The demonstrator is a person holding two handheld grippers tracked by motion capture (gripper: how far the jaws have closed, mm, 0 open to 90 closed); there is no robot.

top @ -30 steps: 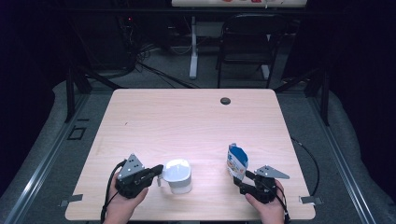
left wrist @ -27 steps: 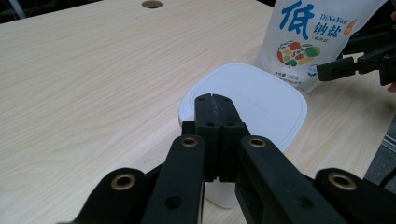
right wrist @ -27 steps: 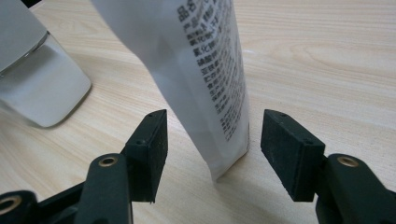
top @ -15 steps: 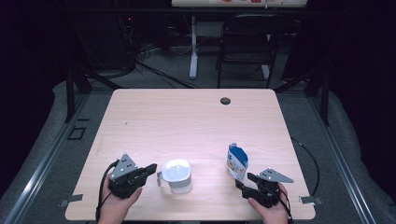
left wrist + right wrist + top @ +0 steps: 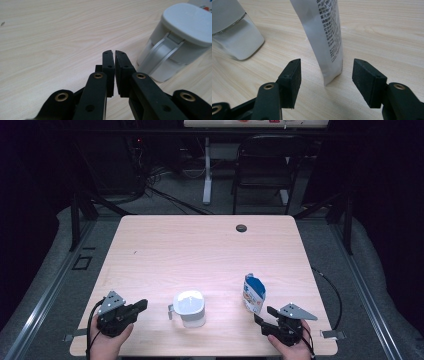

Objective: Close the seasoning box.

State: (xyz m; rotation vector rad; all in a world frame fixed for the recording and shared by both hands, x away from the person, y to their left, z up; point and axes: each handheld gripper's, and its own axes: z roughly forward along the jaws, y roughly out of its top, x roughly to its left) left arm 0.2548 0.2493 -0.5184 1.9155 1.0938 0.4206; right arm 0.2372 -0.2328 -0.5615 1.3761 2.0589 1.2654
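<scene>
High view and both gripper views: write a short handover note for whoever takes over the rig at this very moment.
Left gripper: jaws shut on nothing, near the table's front left corner, aimed at the white lidded container but apart from it.
Right gripper: jaws open, holding nothing, just in front of the upright blue and white pouch, which in the right gripper view stands beyond the pads, not yet between them.
Done: nothing visibly; the container's lid is on and the pouch stands free.
Left: probably move the right gripper forward to grasp the pouch and bring the left to the container.

White jug (image 5: 190, 308) — blue-and-white pouch (image 5: 253, 293) — pale woodgrain table (image 5: 200, 250).
</scene>
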